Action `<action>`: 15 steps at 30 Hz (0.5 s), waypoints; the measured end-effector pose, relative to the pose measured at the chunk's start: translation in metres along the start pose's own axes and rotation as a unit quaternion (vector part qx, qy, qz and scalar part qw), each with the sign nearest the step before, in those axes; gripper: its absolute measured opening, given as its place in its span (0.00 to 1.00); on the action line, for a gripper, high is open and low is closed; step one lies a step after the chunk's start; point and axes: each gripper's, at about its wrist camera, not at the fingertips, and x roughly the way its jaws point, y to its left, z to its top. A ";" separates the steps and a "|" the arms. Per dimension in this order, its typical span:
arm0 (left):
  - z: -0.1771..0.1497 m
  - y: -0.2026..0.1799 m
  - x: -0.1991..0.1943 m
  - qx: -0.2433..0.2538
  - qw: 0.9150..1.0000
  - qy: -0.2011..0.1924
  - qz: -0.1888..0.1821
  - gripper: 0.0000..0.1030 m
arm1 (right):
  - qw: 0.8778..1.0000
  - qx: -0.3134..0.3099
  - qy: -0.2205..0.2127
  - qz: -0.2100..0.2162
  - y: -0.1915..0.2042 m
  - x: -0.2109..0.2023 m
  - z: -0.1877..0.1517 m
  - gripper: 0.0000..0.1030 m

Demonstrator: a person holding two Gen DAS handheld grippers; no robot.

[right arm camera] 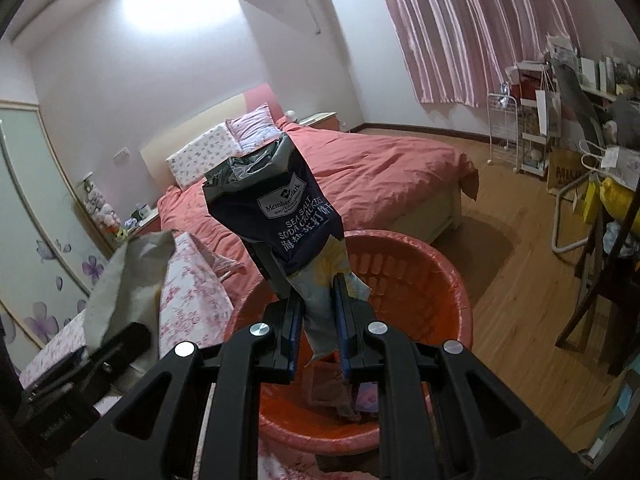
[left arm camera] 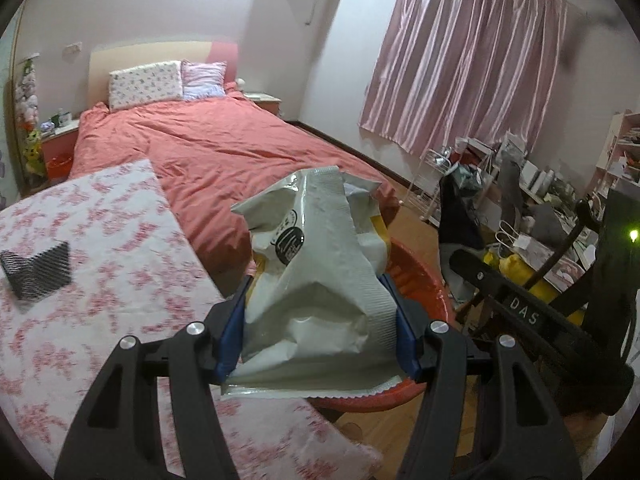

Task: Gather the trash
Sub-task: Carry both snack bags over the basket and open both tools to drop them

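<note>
Landmark: one round red plastic basin (right arm camera: 416, 280) on the wood floor beside the bed.

- Left gripper (left arm camera: 316, 320): clamped on one crumpled white foil snack bag (left arm camera: 316, 256), held above the basin's near rim.
- Right gripper (right arm camera: 318, 312): clamped on one dark navy cracker packet (right arm camera: 280, 208), held upright over the basin.
- Left view only: one black mesh piece (left arm camera: 38, 268) on the pink floral cloth, left of the basin.
- Right view only: scraps inside the basin.

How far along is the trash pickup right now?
Done: a few scraps already lie at the bottom of the red basin. In hand: the left gripper is shut on a white snack bag, the right gripper on a dark cracker bag, both over the basin, neither dropped yet. Left: a black patterned piece on the floral cloth.
</note>
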 end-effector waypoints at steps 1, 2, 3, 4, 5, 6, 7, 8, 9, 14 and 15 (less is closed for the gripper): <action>0.000 -0.001 0.008 0.001 1.000 0.006 -0.002 0.59 | 1.000 0.003 0.001 0.000 -0.003 0.003 0.001 0.15; -0.001 -0.003 0.015 0.003 1.000 0.011 -0.003 0.59 | 1.000 0.006 0.003 0.000 -0.006 0.005 0.001 0.15; -0.002 -0.005 0.020 0.004 1.000 0.016 -0.003 0.60 | 1.000 0.011 0.005 0.001 -0.010 0.009 0.001 0.15; -0.002 -0.006 0.027 0.005 1.000 0.021 -0.002 0.60 | 1.000 0.014 0.008 0.002 -0.012 0.013 0.001 0.16; -0.004 -0.007 0.034 0.006 1.000 0.028 0.001 0.64 | 1.000 0.017 0.016 0.000 -0.016 0.020 0.001 0.18; -0.006 -0.007 0.040 0.005 0.999 0.035 0.004 0.68 | 1.000 0.017 0.019 -0.001 -0.015 0.021 -0.001 0.24; -0.007 -0.006 0.045 0.004 0.999 0.041 0.006 0.69 | 1.000 0.016 0.022 -0.003 -0.016 0.023 -0.002 0.28; -0.010 -0.004 0.050 0.003 0.999 0.048 0.010 0.69 | 1.000 0.016 0.024 -0.006 -0.018 0.025 -0.003 0.36; -0.012 -0.001 0.055 0.002 0.998 0.055 0.013 0.70 | 0.999 0.016 0.026 -0.008 -0.019 0.026 -0.006 0.42; -0.019 0.017 0.061 -0.013 0.997 0.070 0.027 0.72 | 0.999 0.022 0.033 -0.014 -0.019 0.023 -0.015 0.51; -0.019 0.021 0.060 -0.015 0.997 0.071 0.031 0.72 | 0.999 0.020 0.036 -0.015 -0.020 0.022 -0.015 0.51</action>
